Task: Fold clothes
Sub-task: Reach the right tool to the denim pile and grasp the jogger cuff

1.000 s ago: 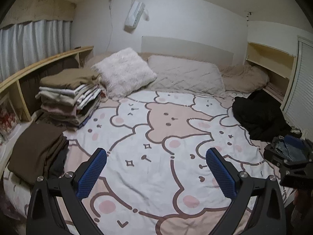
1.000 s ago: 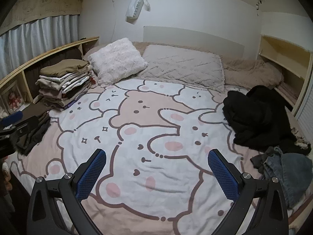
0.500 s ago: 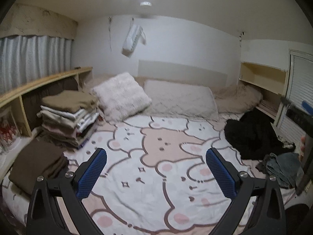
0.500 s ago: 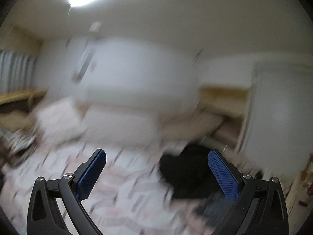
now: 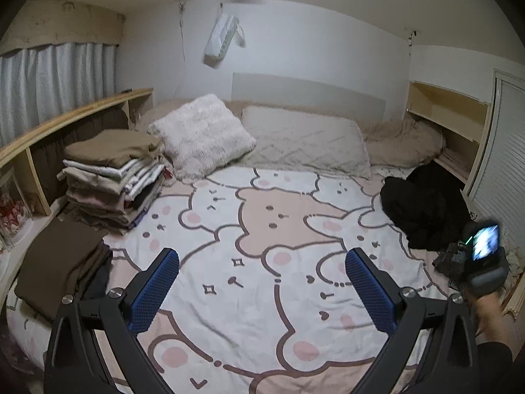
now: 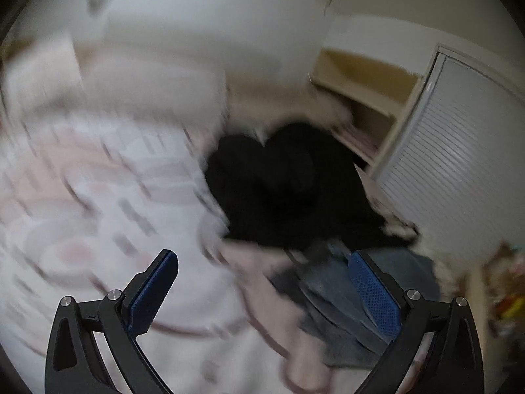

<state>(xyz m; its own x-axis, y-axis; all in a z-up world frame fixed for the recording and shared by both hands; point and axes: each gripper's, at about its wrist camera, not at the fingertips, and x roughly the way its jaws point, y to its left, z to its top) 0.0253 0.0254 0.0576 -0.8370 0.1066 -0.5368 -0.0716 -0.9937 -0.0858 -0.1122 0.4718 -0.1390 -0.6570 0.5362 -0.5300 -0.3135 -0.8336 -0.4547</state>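
Two pillows; one stack of folded clothes; one black heap; one denim garment; one brown folded pile

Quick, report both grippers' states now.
Left gripper: open, holding nothing, above the bear-print bedspread.
Right gripper: open, holding nothing; crumpled blue denim garment and black clothing heap ahead.

A bed with a bear-print cover fills the room. At its head edge lie a fluffy white pillow and a quilted beige pillow against a white wall. Wooden shelving and pale curtains line the left edge; a louvred door stands right.
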